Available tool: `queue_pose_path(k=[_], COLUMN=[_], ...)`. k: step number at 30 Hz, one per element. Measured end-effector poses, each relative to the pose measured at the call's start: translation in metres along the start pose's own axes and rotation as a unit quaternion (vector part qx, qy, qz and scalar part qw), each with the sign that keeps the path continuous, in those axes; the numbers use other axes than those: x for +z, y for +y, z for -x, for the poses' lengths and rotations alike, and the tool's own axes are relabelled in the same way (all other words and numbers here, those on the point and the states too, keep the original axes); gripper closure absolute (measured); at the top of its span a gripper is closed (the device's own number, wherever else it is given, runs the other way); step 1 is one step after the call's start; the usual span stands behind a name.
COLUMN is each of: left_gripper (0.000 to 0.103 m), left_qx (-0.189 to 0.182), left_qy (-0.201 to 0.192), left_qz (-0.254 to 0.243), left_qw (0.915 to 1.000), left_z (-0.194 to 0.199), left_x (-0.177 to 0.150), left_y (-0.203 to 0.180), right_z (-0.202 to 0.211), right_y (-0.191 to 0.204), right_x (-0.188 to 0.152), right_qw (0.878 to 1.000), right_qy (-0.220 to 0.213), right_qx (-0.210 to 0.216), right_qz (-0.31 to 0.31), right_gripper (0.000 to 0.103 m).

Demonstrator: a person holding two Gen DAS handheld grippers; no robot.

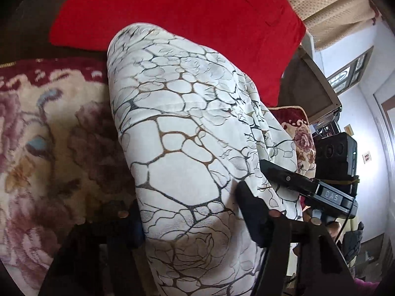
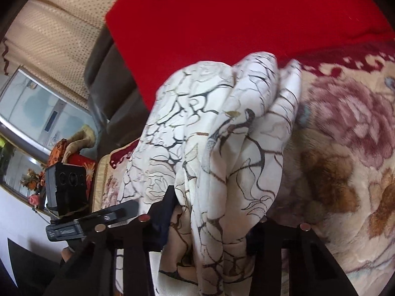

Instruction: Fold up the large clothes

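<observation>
A large white garment (image 1: 182,133) with a black and brown crackle print lies bunched on a floral blanket (image 1: 49,148). My left gripper (image 1: 187,202) is shut on its near end, and the cloth bulges up between the two fingers. In the right wrist view the same garment (image 2: 222,128) hangs in thick folds, with my right gripper (image 2: 212,209) shut on the bundle; its right finger is mostly hidden by cloth. One finger of my right gripper (image 1: 284,176) presses into the garment's right side. A finger of my left gripper (image 2: 118,213) shows at the lower left.
A red cushion (image 1: 185,12) lies just behind the garment, against a dark sofa back (image 2: 106,74). Beige dotted curtains (image 2: 56,32) hang beyond. A glass-fronted cabinet (image 2: 37,113) and orange flowers (image 2: 32,180) stand off to the side, past the blanket's edge.
</observation>
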State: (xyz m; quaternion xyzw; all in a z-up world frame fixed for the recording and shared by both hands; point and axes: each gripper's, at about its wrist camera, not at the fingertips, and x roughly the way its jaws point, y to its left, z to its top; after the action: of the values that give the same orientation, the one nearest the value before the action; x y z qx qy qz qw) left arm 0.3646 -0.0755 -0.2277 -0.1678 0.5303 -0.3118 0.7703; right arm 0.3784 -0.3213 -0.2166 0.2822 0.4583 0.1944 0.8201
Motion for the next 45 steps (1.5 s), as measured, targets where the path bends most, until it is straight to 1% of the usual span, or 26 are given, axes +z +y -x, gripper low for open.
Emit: queue_pose_path(k=[5, 7, 10, 12, 13, 14, 15, 16, 17, 19, 20, 21, 23, 26, 28, 30, 32, 34, 36, 37, 38, 39, 42, 43, 44, 45], left_gripper=[0.042, 0.042, 0.042, 0.042, 0.039, 0.037, 0.027, 0.019, 0.018, 0.018, 0.018, 0.018, 0.018, 0.018, 0.017, 0.017, 0.016, 0.013, 0.013, 0.013, 0.013, 0.013, 0.013, 0.013, 0.013, 0.013], left_qx=[0.025, 0.045, 0.082, 0.109, 0.122, 0.146, 0.172, 0.194, 0.203, 0.198, 0.193, 0.192, 0.203, 0.224, 0.236, 0.263, 0.288, 0.302, 0.310, 0.311, 0.314, 0.322, 0.359, 0.367, 0.377, 0.381], left_qy=[-0.027, -0.042, -0.061, -0.062, -0.056, -0.036, -0.020, -0.016, -0.026, -0.033, -0.033, -0.033, -0.048, -0.078, -0.094, -0.095, -0.081, -0.079, -0.078, -0.073, -0.073, -0.082, -0.127, -0.139, -0.162, -0.176], left_qz=[-0.004, -0.011, -0.024, -0.029, -0.024, -0.018, -0.015, -0.017, -0.026, -0.023, -0.013, -0.007, -0.006, -0.024, -0.031, -0.029, -0.028, -0.024, -0.019, -0.016, -0.015, -0.019, -0.042, -0.044, -0.047, -0.049], left_qw=[0.9993, 0.9980, 0.9945, 0.9916, 0.9907, 0.9885, 0.9848, 0.9807, 0.9784, 0.9793, 0.9806, 0.9808, 0.9780, 0.9713, 0.9667, 0.9596, 0.9538, 0.9499, 0.9474, 0.9475, 0.9465, 0.9428, 0.9236, 0.9185, 0.9108, 0.9062], left_z=[0.030, 0.053, 0.075, 0.077, 0.071, 0.055, 0.042, 0.032, 0.026, 0.030, 0.035, 0.042, 0.065, 0.091, 0.104, 0.108, 0.102, 0.096, 0.094, 0.095, 0.099, 0.103, 0.135, 0.144, 0.160, 0.170], left_x=[-0.004, -0.005, -0.013, -0.023, -0.027, -0.034, -0.039, -0.044, -0.049, -0.048, -0.046, -0.049, -0.054, -0.069, -0.081, -0.092, -0.100, -0.106, -0.106, -0.105, -0.105, -0.105, -0.112, -0.113, -0.114, -0.116], left_y=[-0.003, -0.006, -0.011, -0.009, -0.006, 0.003, 0.010, 0.014, 0.014, 0.007, 0.006, 0.008, 0.005, -0.010, -0.019, -0.018, -0.011, -0.007, -0.009, -0.011, -0.015, -0.020, -0.049, -0.057, -0.069, -0.078], right_z=[-0.004, -0.005, -0.010, -0.013, -0.020, -0.027, -0.039, -0.054, -0.059, -0.059, -0.054, -0.048, -0.027, 0.006, 0.024, 0.043, 0.049, 0.040, 0.006, -0.012, -0.017, -0.014, 0.013, 0.024, 0.038, 0.050], right_y=[0.035, 0.045, 0.063, 0.069, 0.067, 0.063, 0.054, 0.041, 0.029, 0.011, 0.010, 0.014, 0.024, 0.047, 0.062, 0.074, 0.088, 0.092, 0.090, 0.083, 0.080, 0.082, 0.095, 0.100, 0.107, 0.117], right_x=[-0.005, -0.007, -0.012, -0.019, -0.024, -0.028, -0.034, -0.041, -0.047, -0.053, -0.052, -0.051, -0.048, -0.053, -0.060, -0.065, -0.077, -0.082, -0.093, -0.100, -0.105, -0.107, -0.102, -0.100, -0.099, -0.099], right_qw=[0.999, 0.999, 0.997, 0.996, 0.996, 0.997, 0.998, 0.999, 0.999, 0.999, 0.999, 0.999, 1.000, 0.996, 0.992, 0.991, 0.991, 0.991, 0.991, 0.989, 0.987, 0.987, 0.991, 0.991, 0.991, 0.990], right_qy=[-0.001, -0.007, -0.013, -0.015, -0.011, -0.003, 0.012, 0.031, 0.039, 0.041, 0.041, 0.038, 0.022, -0.010, -0.036, -0.054, -0.058, -0.038, 0.020, 0.056, 0.063, 0.053, 0.040, 0.031, 0.016, 0.002], right_qx=[0.011, 0.025, 0.049, 0.059, 0.062, 0.058, 0.044, 0.024, 0.013, 0.020, 0.014, 0.007, -0.021, -0.073, -0.090, -0.073, -0.048, -0.046, -0.067, -0.088, -0.100, -0.104, -0.086, -0.084, -0.084, -0.080], right_qz=[0.032, 0.045, 0.063, 0.071, 0.066, 0.057, 0.044, 0.029, 0.012, -0.028, -0.032, -0.030, -0.002, 0.053, 0.084, 0.101, 0.113, 0.121, 0.112, 0.106, 0.106, 0.108, 0.099, 0.100, 0.106, 0.116], right_gripper=[0.060, 0.061, 0.062, 0.062, 0.062, 0.063, 0.062, 0.061, 0.053, 0.046, 0.041, 0.041, 0.041, 0.041, 0.041, 0.041, 0.041, 0.042, 0.042, 0.042, 0.042, 0.042, 0.042, 0.042, 0.042, 0.042])
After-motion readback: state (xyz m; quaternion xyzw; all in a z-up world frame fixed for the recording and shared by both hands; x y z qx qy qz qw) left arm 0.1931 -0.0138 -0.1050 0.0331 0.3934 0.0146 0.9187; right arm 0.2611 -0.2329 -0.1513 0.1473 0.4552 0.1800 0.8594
